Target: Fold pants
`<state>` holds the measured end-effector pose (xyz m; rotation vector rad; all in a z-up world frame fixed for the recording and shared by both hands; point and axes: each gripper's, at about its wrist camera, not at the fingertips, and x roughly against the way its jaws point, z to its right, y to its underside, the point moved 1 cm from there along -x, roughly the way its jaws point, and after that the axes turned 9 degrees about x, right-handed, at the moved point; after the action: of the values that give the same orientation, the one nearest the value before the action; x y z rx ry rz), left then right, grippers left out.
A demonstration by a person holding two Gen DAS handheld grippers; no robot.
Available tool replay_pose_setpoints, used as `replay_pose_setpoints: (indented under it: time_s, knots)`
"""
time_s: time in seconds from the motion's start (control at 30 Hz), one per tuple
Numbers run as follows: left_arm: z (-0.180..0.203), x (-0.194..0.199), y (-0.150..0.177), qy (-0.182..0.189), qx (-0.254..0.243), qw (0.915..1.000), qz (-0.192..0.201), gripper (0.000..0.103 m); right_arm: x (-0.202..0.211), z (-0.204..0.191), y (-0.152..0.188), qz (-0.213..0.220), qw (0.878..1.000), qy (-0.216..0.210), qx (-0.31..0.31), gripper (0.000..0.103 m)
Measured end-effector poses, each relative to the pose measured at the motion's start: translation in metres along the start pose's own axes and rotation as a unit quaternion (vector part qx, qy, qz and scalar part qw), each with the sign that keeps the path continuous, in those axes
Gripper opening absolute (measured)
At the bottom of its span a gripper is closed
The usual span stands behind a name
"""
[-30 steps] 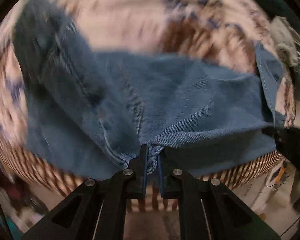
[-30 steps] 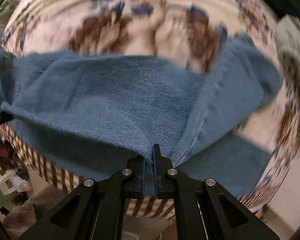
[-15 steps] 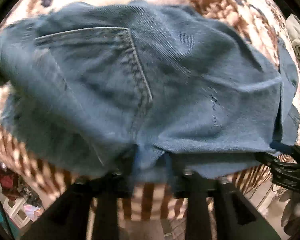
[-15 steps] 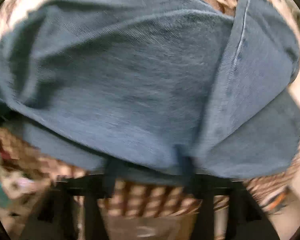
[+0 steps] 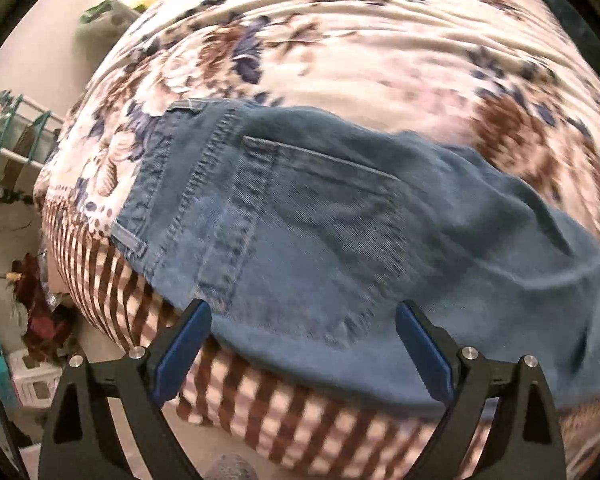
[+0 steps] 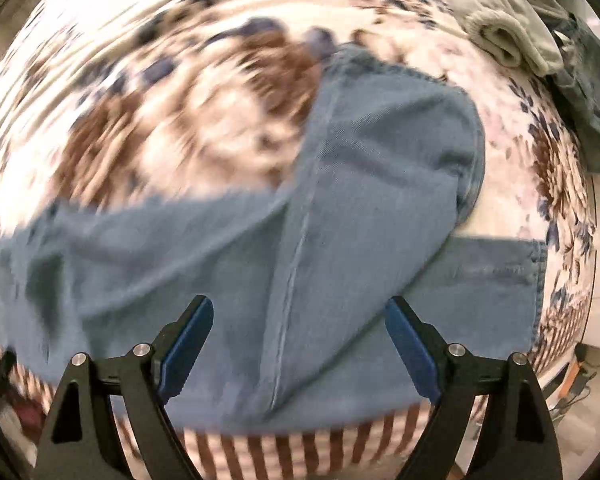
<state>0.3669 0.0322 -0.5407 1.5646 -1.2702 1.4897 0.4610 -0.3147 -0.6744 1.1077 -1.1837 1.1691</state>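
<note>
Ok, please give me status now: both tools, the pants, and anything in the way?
Left tool opening, right tool open, both empty. Jeans lying on bedspread. Nothing blocking.

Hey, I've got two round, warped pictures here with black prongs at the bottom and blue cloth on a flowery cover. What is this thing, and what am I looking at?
There is no robot here: a person holds a two-finger gripper in each hand, and each gripper carries a wide-angle camera looking along its fingers. One picture comes from the left gripper, the other from the right gripper. The black prongs with blue pads are those fingers. Blue jeans lie on a floral bedspread, back pocket up, partly folded. Neither gripper holds anything: the left jaws are opening, the right stand wide. More clothes sit at the far corner.
</note>
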Motion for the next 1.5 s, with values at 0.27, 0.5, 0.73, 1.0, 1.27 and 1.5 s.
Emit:
replay_pose_setpoints:
  time_s: [0.27, 0.5, 0.73, 1.0, 1.27, 1.5]
  knots:
    - [0.020, -0.015, -0.017, -0.022, -0.024, 0.9994, 0.014, 0.094, -0.059, 0.007, -0.086, 0.007, 0.999, 0.024, -0.031, 0.089]
    - [0.057, 0.001, -0.006, -0.003, -0.057, 0.9983, 0.012, 0.094, -0.065, 0.045, -0.083, 0.023, 0.994, 0.034, -0.098, 0.009]
    - [0.106, 0.020, 0.014, 0.046, -0.092, 0.9947, 0.004, 0.094, -0.005, 0.138, 0.023, 0.102, 0.954, -0.055, -0.275, 0.008]
    - [0.175, 0.018, 0.041, 0.075, -0.142, 0.9869, -0.010, 0.094, -0.070, 0.210, 0.162, 0.055, 0.869, -0.147, -0.468, 0.012]
    - [0.201, 0.023, 0.061, 0.083, -0.178, 0.9805, -0.017, 0.094, -0.106, 0.253, 0.212, 0.100, 0.794, -0.237, -0.550, 0.041]
    - [0.207, 0.029, 0.073, 0.085, -0.191, 0.9777, -0.021, 0.094, -0.085, 0.272, 0.216, 0.150, 0.811, -0.188, -0.533, 0.005]
